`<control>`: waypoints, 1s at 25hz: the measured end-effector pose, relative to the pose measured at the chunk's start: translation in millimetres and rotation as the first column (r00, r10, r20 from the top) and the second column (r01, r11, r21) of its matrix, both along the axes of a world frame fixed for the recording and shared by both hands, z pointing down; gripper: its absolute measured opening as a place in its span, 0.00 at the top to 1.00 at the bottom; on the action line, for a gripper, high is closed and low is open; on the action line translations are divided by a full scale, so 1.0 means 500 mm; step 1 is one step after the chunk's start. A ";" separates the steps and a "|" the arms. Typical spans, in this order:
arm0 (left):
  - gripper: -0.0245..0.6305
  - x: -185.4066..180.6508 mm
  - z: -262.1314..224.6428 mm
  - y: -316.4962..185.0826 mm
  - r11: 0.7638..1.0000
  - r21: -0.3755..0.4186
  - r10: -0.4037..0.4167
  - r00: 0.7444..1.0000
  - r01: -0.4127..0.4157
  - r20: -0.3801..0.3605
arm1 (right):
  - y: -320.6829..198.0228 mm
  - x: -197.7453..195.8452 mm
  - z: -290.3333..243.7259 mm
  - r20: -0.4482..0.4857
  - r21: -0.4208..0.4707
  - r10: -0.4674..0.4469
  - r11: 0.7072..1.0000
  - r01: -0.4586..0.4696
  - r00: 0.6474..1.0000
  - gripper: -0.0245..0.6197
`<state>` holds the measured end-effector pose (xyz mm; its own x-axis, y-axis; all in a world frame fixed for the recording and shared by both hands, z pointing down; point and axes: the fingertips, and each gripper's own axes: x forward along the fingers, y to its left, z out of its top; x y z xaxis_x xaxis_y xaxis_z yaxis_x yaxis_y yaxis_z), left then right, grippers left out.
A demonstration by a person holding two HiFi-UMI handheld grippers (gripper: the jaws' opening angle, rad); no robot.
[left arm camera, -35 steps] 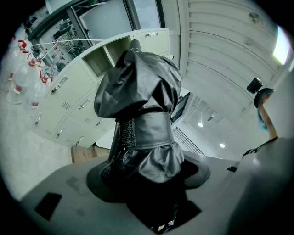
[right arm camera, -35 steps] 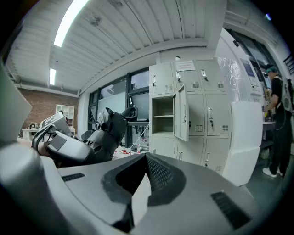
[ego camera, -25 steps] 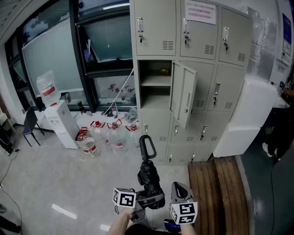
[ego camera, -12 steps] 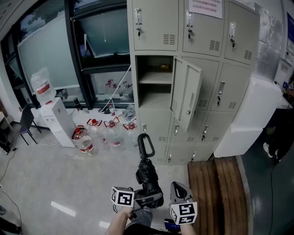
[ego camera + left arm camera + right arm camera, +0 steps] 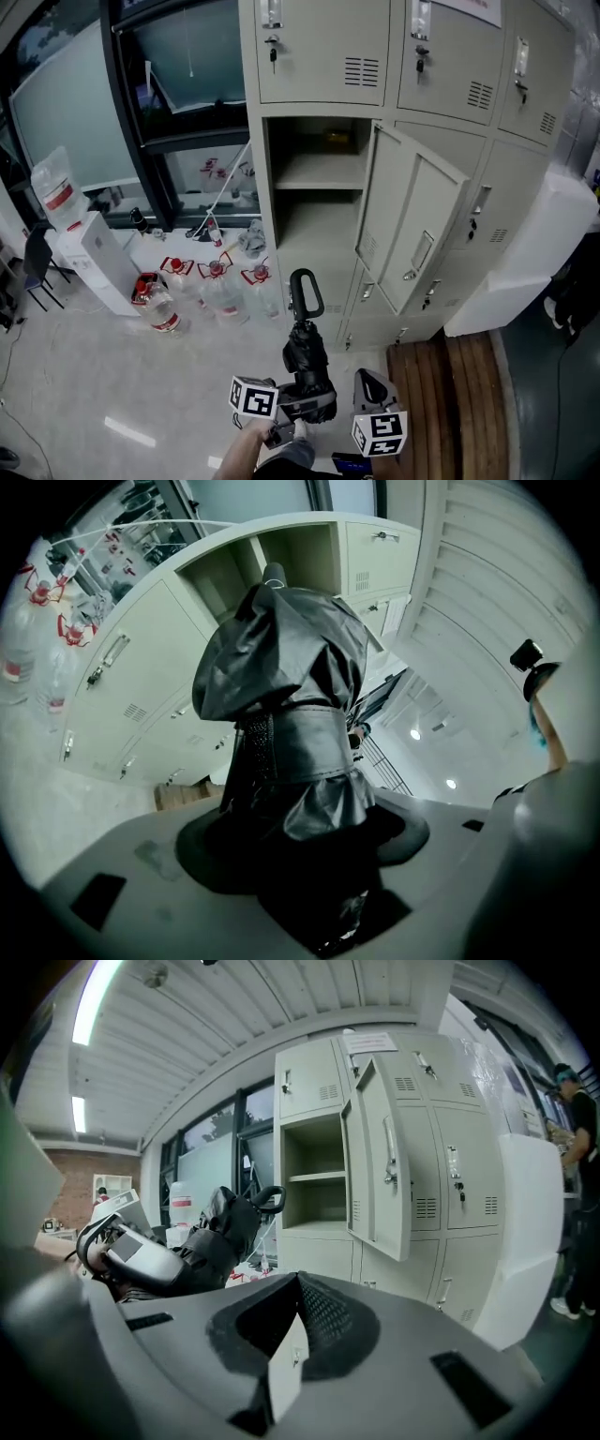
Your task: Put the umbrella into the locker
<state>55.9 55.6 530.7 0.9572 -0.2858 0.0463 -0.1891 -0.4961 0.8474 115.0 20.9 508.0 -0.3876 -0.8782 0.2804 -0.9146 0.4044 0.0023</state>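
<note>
Left gripper (image 5: 292,412) is closed tight on the one umbrella (image 5: 305,361), a black folded one with a strap around its cloth. Its loop handle (image 5: 305,292) points up toward the locker (image 5: 319,211). The umbrella is outside the locker, over the floor in front of the open compartment. The right gripper (image 5: 370,389) is just beside it, to the right, with both jaws pressed together and nothing between them.

One locker door (image 5: 412,230) stands open, hinged at the right edge of the compartment. Inside is one shelf (image 5: 319,176), which makes two levels. Three closed doors show in the top row, each with a key in the lock.

On the floor, left of the locker's lower left corner, at least four big water bottles (image 5: 214,281) stand or lie close together. One more bottle sits on a white dispenser (image 5: 89,258).

The lower end of the umbrella is hidden inside the left jaws. A small yellowish thing (image 5: 337,138) at the back of the upper level is too small to tell. The person's forearm (image 5: 246,450) is cut off by the bottom edge.
</note>
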 end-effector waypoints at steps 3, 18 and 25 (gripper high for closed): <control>0.51 -0.022 -0.001 -0.109 1.000 -0.008 0.014 1.000 -0.014 -0.004 | -0.098 -0.022 -0.003 -0.013 -0.013 0.016 1.000 -0.016 1.000 0.96; 0.51 -0.047 0.030 -0.363 0.989 -0.083 0.119 0.992 -0.122 -0.042 | -0.332 -0.055 0.006 -0.059 -0.035 0.118 0.992 -0.120 0.991 0.96; 0.51 -0.047 0.027 -0.401 0.986 -0.096 0.130 0.990 -0.135 -0.053 | -0.357 -0.046 0.001 -0.051 -0.030 0.145 0.989 -0.147 0.988 0.96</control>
<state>32.5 -145.0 544.2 0.9880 -0.1528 0.0229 -0.0870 -0.4275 0.8998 92.0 -157.4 508.3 -0.2412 -0.9141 0.3259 -0.9629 0.2673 0.0371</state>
